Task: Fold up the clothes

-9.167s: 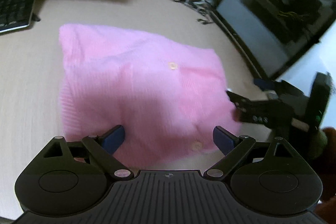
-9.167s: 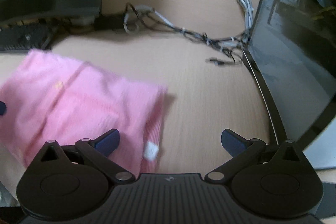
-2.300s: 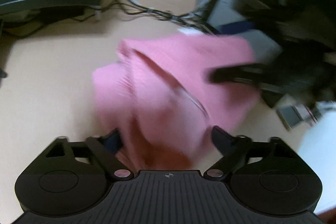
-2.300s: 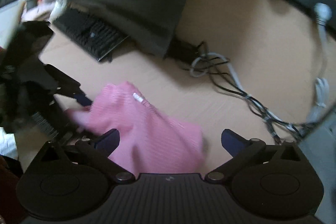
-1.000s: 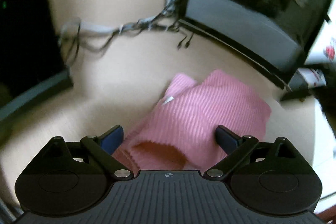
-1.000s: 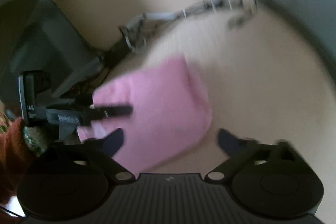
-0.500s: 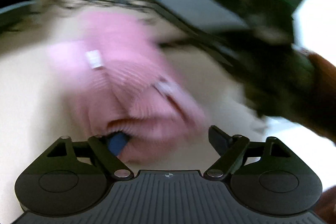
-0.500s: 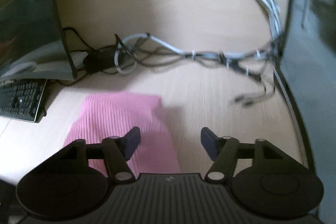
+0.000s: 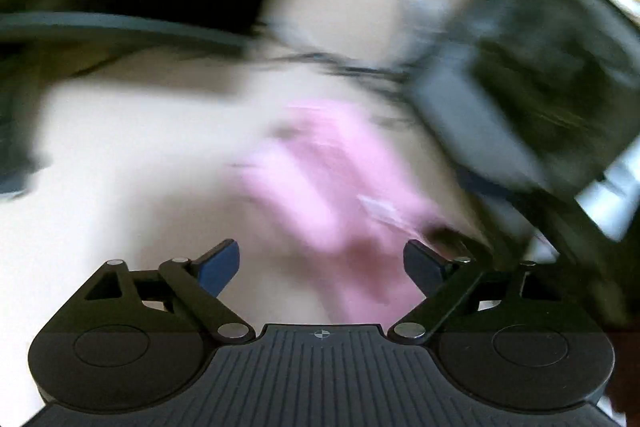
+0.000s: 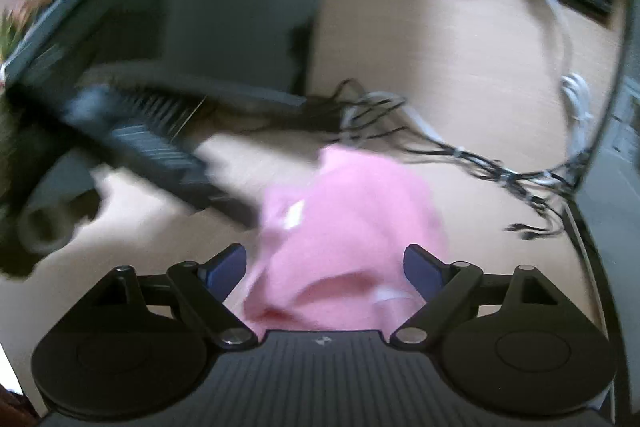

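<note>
My left tool point(image 9: 320, 263) has just widened and grips nothing; the pink knit point(image 9: 332, 183), soft, light and floppy, lies bunched on the surface point(image 9: 120, 187) ahead. My right tool point(image 10: 324, 265), jaws just widening, straddles its near folded edge unpinched, where I would take hold.

Pale wooden desk point(image 10: 440, 39), tangled cables point(image 10: 460, 155), dark keyboard point(image 10: 156, 147), blurred monitor point(image 9: 532, 95)
</note>
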Demonstrator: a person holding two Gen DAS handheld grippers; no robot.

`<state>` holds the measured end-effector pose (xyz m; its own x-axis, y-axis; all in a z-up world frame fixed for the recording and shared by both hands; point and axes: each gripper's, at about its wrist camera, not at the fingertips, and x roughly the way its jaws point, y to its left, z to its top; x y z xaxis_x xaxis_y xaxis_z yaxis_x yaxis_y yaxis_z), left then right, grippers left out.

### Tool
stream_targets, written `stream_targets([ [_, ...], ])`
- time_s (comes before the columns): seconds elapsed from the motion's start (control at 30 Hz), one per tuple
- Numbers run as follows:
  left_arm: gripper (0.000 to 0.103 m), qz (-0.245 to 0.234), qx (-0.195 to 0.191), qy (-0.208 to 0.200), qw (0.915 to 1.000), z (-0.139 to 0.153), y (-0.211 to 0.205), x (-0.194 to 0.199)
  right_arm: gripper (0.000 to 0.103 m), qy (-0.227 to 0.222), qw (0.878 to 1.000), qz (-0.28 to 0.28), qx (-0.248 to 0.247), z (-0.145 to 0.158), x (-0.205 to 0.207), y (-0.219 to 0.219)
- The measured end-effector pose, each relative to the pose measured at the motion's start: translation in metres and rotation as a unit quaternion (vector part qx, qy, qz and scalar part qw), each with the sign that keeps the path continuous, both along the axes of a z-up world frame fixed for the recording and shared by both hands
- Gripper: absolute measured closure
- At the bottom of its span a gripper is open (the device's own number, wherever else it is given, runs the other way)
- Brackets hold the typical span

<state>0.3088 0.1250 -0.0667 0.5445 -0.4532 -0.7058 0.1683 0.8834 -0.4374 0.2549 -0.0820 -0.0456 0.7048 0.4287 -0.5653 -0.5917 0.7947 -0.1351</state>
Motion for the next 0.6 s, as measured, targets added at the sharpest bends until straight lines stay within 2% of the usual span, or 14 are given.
stream_targets([
  [0.03, 0.019, 0.009, 0.019, 0.001, 0.9998, -0.004, -0.005, 0.007, 0.038, -0.005, 1.0, 0.009, -0.023, -0.006, 0.0, 0.004],
  [0.07, 0.027, 0.008, 0.037, -0.002, 0.9993, -0.009, -0.012, 0.013, 0.046, -0.008, 0.999, 0.014, -0.043, -0.009, 0.002, 0.002],
  [0.1, 0.041, 0.004, 0.053, -0.004, 0.9986, -0.013, -0.021, 0.018, 0.046, -0.009, 0.998, 0.018, -0.059, -0.01, 0.003, -0.002],
  [0.13, 0.049, -0.004, 0.066, -0.004, 0.9978, -0.018, -0.032, 0.022, 0.046, -0.007, 0.998, 0.018, -0.064, -0.007, 0.004, -0.011],
  [0.17, 0.061, -0.01, 0.071, -0.001, 0.9975, -0.022, -0.041, 0.025, 0.046, -0.008, 0.997, 0.017, -0.071, -0.004, 0.006, -0.02],
  [0.2, 0.069, -0.014, 0.067, 0.005, 0.9977, -0.025, -0.048, 0.026, 0.046, -0.016, 0.996, 0.011, -0.085, 0.0, 0.008, -0.03],
  [0.3, 0.071, -0.052, 0.048, 0.004, 0.9975, -0.028, -0.075, 0.013, 0.045, -0.025, 0.995, -0.006, -0.094, 0.014, 0.013, -0.055],
  [0.37, 0.07, -0.088, 0.04, -0.003, 0.9953, -0.027, -0.09, 0.001, 0.03, -0.039, 0.996, -0.014, -0.085, 0.022, 0.01, -0.063],
  [0.4, 0.067, -0.099, 0.038, -0.005, 0.9944, -0.025, -0.095, -0.005, 0.027, -0.049, 0.996, -0.018, -0.078, 0.026, 0.006, -0.064],
  [0.47, 0.065, -0.089, 0.034, -0.008, 0.9954, -0.024, -0.093, -0.012, 0.026, -0.068, 0.995, -0.017, -0.066, 0.026, 0.0, -0.058],
  [0.53, 0.064, -0.059, 0.036, -0.013, 0.9975, -0.021, -0.084, -0.008, 0.023, -0.085, 0.995, -0.011, -0.059, 0.021, -0.005, -0.045],
  [0.6, 0.064, -0.039, 0.043, -0.015, 0.9982, -0.015, -0.077, -0.001, 0.022, -0.092, 0.993, -0.001, -0.073, 0.007, -0.002, -0.025],
])
